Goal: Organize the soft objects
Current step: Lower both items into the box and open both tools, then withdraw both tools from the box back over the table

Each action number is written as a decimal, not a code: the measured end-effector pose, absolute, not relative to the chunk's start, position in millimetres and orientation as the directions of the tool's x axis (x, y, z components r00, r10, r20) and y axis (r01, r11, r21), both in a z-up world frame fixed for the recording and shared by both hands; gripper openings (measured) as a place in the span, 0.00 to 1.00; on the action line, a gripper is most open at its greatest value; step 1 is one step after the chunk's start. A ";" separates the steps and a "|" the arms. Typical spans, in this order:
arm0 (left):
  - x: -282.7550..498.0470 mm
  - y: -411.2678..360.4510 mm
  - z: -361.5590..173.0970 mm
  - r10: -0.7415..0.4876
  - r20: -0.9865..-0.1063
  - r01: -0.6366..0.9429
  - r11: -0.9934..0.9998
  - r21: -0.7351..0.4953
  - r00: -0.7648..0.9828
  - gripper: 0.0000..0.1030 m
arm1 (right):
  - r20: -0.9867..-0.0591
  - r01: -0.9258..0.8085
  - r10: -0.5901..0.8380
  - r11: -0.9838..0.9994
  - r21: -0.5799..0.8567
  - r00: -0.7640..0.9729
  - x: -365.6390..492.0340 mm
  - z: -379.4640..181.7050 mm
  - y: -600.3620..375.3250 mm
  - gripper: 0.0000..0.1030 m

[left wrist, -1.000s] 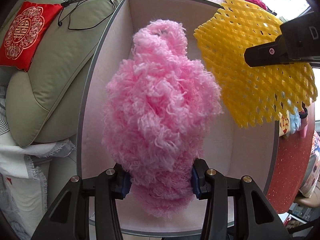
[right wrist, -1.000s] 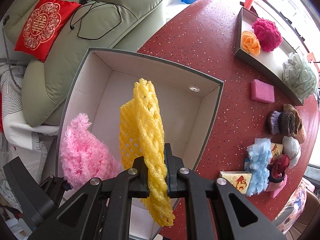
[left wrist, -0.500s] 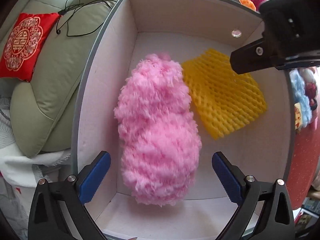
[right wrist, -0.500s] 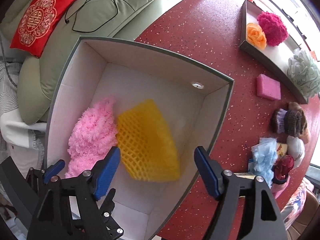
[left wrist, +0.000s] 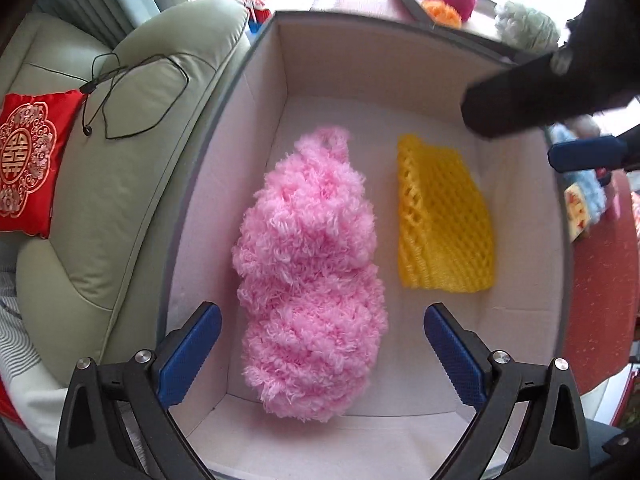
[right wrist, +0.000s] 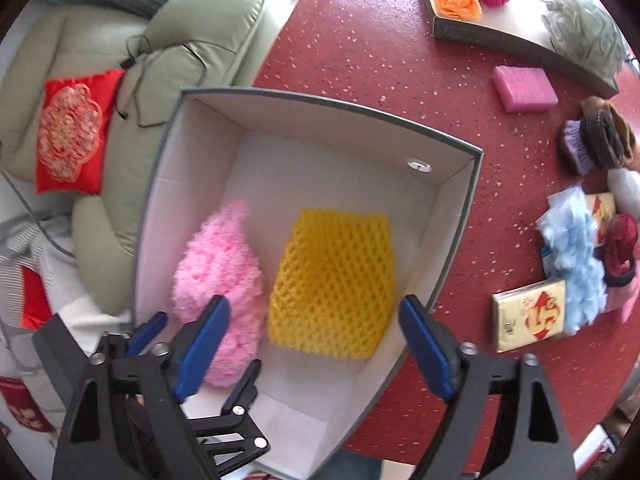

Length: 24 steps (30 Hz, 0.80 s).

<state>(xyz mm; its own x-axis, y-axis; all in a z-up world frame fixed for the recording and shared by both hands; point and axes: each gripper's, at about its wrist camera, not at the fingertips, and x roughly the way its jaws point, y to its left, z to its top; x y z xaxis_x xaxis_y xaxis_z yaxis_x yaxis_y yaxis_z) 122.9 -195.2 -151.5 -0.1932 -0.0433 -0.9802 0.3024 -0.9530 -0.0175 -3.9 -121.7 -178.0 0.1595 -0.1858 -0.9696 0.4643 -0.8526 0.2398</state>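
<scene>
A fluffy pink yarn piece (left wrist: 312,280) lies on the floor of a grey-rimmed white box (left wrist: 340,60), left of a yellow foam net (left wrist: 440,220). My left gripper (left wrist: 323,348) is open above the box's near end, its blue pads either side of the pink piece without touching it. In the right wrist view the pink piece (right wrist: 216,268) and the yellow net (right wrist: 336,280) lie side by side in the box (right wrist: 460,216). My right gripper (right wrist: 316,344) is open and empty above them. The left gripper (right wrist: 152,332) shows at lower left.
The box stands on a red speckled table (right wrist: 360,60) beside a green armchair (left wrist: 120,180) with a red cushion (left wrist: 28,160). A tray (right wrist: 480,34) holds an orange flower, a magenta pompom and a grey-green puff. A pink sponge (right wrist: 524,88), a light blue fluff (right wrist: 572,260), knitted items and a card box (right wrist: 528,316) lie at right.
Both grippers let go: the pink piece and the yellow net dropped into the box. Both grippers have since risen and pulled back, jaws wide.
</scene>
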 end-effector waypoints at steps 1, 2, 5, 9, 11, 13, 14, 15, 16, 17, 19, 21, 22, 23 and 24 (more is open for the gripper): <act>126.6 -194.4 -145.8 -0.035 -0.975 0.312 -0.949 -0.036 -0.219 0.99 | -0.963 0.451 -0.216 -0.852 0.267 0.163 -2.5 -175.2 -120.1 1.00; 130.0 -193.6 -141.5 -0.024 -0.970 0.324 -0.944 -0.057 -0.241 0.99 | -0.950 0.435 -0.263 -0.845 0.311 0.169 -1.7 -170.0 -116.8 1.00; 142.8 -188.4 -131.2 0.030 -0.950 0.368 -0.918 -0.149 -0.312 0.99 | -0.921 0.430 -0.357 -0.814 0.390 0.158 2.9 -152.9 -106.6 1.00; 156.9 -180.5 -123.6 0.082 -0.923 0.409 -0.879 -0.245 -0.377 0.99 | -0.901 0.456 -0.414 -0.782 0.425 0.129 14.9 -134.7 -96.8 1.00; 163.8 -175.6 -120.8 0.102 -0.910 0.413 -0.867 -0.279 -0.402 0.99 | -0.905 0.469 -0.417 -0.785 0.406 0.085 21.2 -126.3 -88.1 1.00; 167.8 -177.4 -120.2 0.113 -0.902 0.420 -0.856 -0.302 -0.417 0.99 | -0.914 0.481 -0.402 -0.793 0.373 0.047 21.1 -122.7 -86.0 1.00; 169.9 -176.0 -120.4 0.118 -0.900 0.423 -0.852 -0.309 -0.419 0.99 | -0.924 0.491 -0.382 -0.802 0.341 0.018 24.4 -120.4 -80.7 1.00; 171.9 -174.0 -121.2 0.125 -0.900 0.425 -0.849 -0.315 -0.418 0.99 | -0.929 0.496 -0.369 -0.807 0.321 0.001 24.6 -119.2 -76.1 1.00; 174.3 -171.8 -121.7 0.133 -0.899 0.426 -0.845 -0.323 -0.417 0.99 | -0.935 0.502 -0.355 -0.811 0.300 -0.013 24.4 -117.8 -71.6 1.00; 174.7 -172.2 -122.9 0.139 -0.900 0.428 -0.842 -0.327 -0.414 0.99 | -0.941 0.509 -0.337 -0.815 0.276 -0.029 25.5 -117.0 -66.0 1.00; 176.7 -166.8 -125.2 0.148 -0.906 0.428 -0.844 -0.325 -0.396 0.99 | -0.952 0.516 -0.301 -0.827 0.226 -0.065 27.8 -116.5 -53.3 1.00; 178.4 -162.0 -127.4 0.152 -0.913 0.424 -0.848 -0.318 -0.379 0.99 | -0.958 0.512 -0.275 -0.836 0.197 -0.081 27.6 -117.4 -40.6 1.00; 178.5 -158.5 -127.7 0.153 -0.916 0.421 -0.852 -0.313 -0.372 0.99 | -0.961 0.506 -0.265 -0.842 0.187 -0.084 27.9 -118.8 -34.7 1.00; 178.4 -155.8 -128.1 0.153 -0.920 0.416 -0.856 -0.306 -0.362 0.99 | -0.963 0.498 -0.257 -0.848 0.183 -0.083 27.6 -120.6 -29.5 1.00; 177.8 -153.4 -128.2 0.153 -0.923 0.411 -0.861 -0.301 -0.354 0.99 | -0.966 0.485 -0.245 -0.856 0.176 -0.082 27.0 -123.4 -23.8 1.00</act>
